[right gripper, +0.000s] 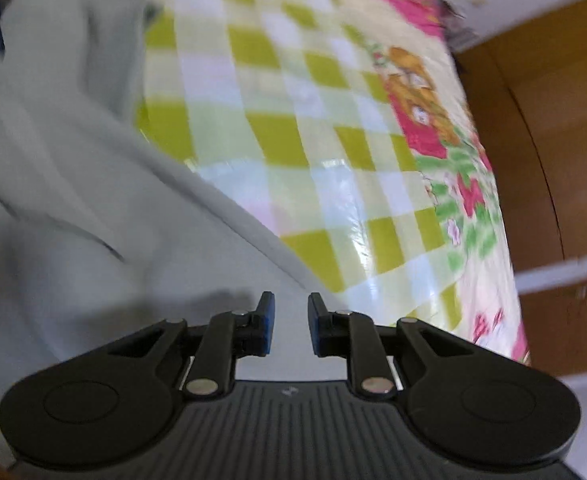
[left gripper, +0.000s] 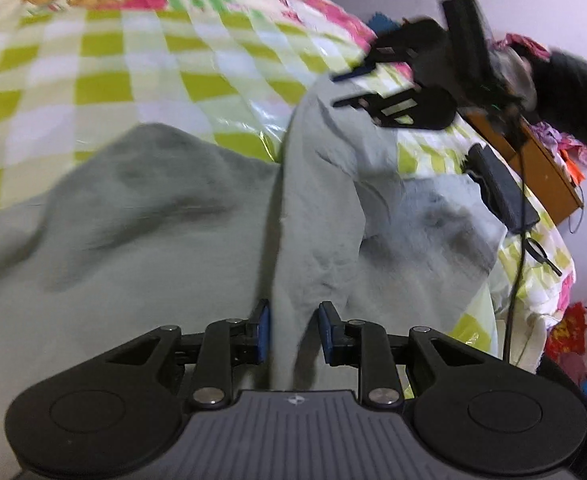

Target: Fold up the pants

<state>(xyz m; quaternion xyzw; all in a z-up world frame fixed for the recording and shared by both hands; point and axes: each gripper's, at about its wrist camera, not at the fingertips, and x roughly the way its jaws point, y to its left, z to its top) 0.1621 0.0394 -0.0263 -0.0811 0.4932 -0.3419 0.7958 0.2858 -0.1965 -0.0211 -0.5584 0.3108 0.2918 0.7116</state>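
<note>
Motion blur smears both views, so I cannot tell whether my left claw point(left gripper: 293, 330), its pads slightly apart around a raised fold of the grey pants point(left gripper: 197, 220), truly pinches it. My right claw point(right gripper: 291, 322) hangs parted over the pants' near edge, clamping nothing. The pants lie rumpled on the checked cloth point(left gripper: 141, 60), a dark box point(left gripper: 501, 188) at their far right.

Bed w/ checked cover point(left gripper: 141, 64); grey pants point(left gripper: 153, 220) & black device point(left gripper: 501, 188) on it
</note>
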